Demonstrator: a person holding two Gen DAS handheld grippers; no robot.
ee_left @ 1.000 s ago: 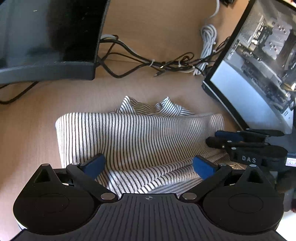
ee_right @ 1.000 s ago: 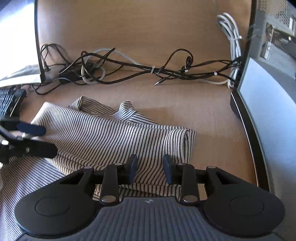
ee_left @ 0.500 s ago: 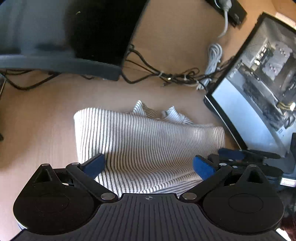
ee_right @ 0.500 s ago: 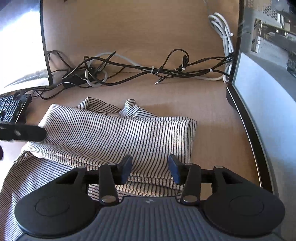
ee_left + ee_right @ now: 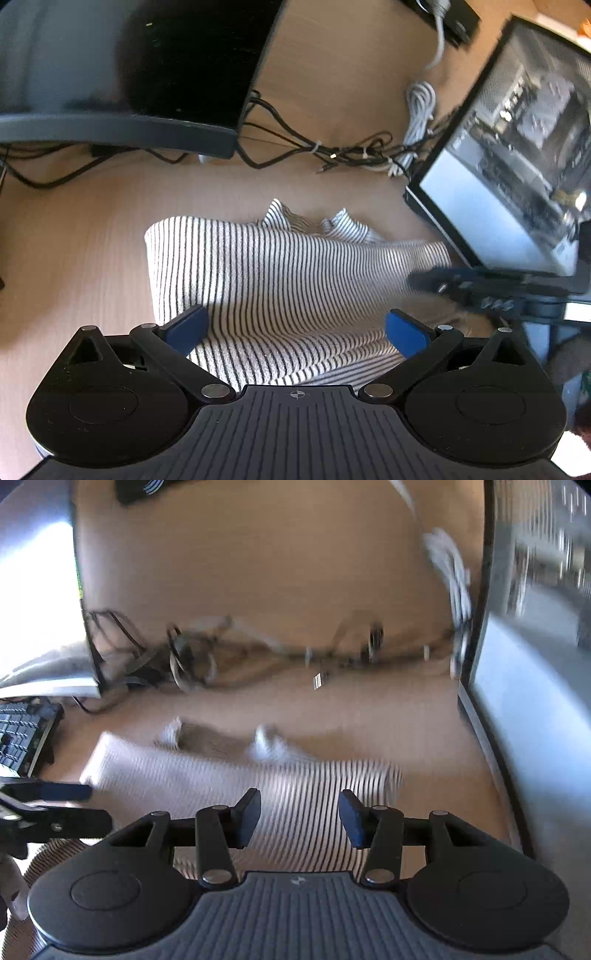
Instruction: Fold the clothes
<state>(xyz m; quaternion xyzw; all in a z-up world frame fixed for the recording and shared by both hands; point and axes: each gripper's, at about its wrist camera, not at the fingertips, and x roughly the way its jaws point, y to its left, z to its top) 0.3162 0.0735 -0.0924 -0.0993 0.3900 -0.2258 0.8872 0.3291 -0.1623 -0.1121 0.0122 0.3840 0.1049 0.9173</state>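
A black-and-white striped garment [image 5: 288,280] lies folded on the wooden desk [image 5: 92,240], its collar tips pointing away. My left gripper [image 5: 295,328] is open and empty, above the garment's near edge. My right gripper [image 5: 299,816] is open and empty, above the garment's right part [image 5: 317,794]; that view is motion-blurred. The right gripper shows in the left wrist view [image 5: 480,288] at the garment's right end. The left gripper shows in the right wrist view [image 5: 48,805] at the garment's left end.
A monitor [image 5: 129,66] stands at the back left and a glass-sided computer case [image 5: 517,166] at the right. Tangled cables [image 5: 351,155] run along the back. A keyboard [image 5: 22,734] lies at the left.
Both grippers have lifted up and back from the garment. The right gripper's fingers have opened wider. The garment stays folded on the desk.
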